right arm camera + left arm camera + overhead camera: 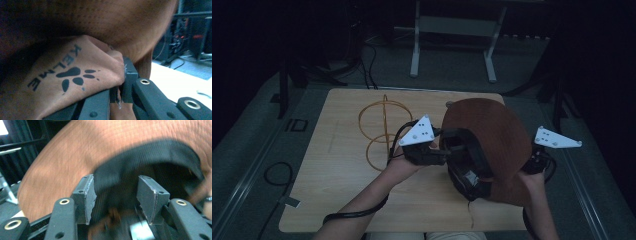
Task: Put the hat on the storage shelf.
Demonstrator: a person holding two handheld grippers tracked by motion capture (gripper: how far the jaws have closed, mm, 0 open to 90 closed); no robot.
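Brown garment (489,125) with black waistband (467,160) held up over right half of table (337,170). My right gripper (120,87) pinches brown fabric at its right edge. My left gripper (116,195) spread, waistband between jaws, pads not pressing. Wire rings (382,131) lie left.

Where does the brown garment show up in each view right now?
High view: brown garment right of centre, held up above the table.
Left gripper view: it spans the top and left, behind the jaws.
Right gripper view: it covers the upper left, a fold pinched in the jaws.
Shared landmark: its black inner band.
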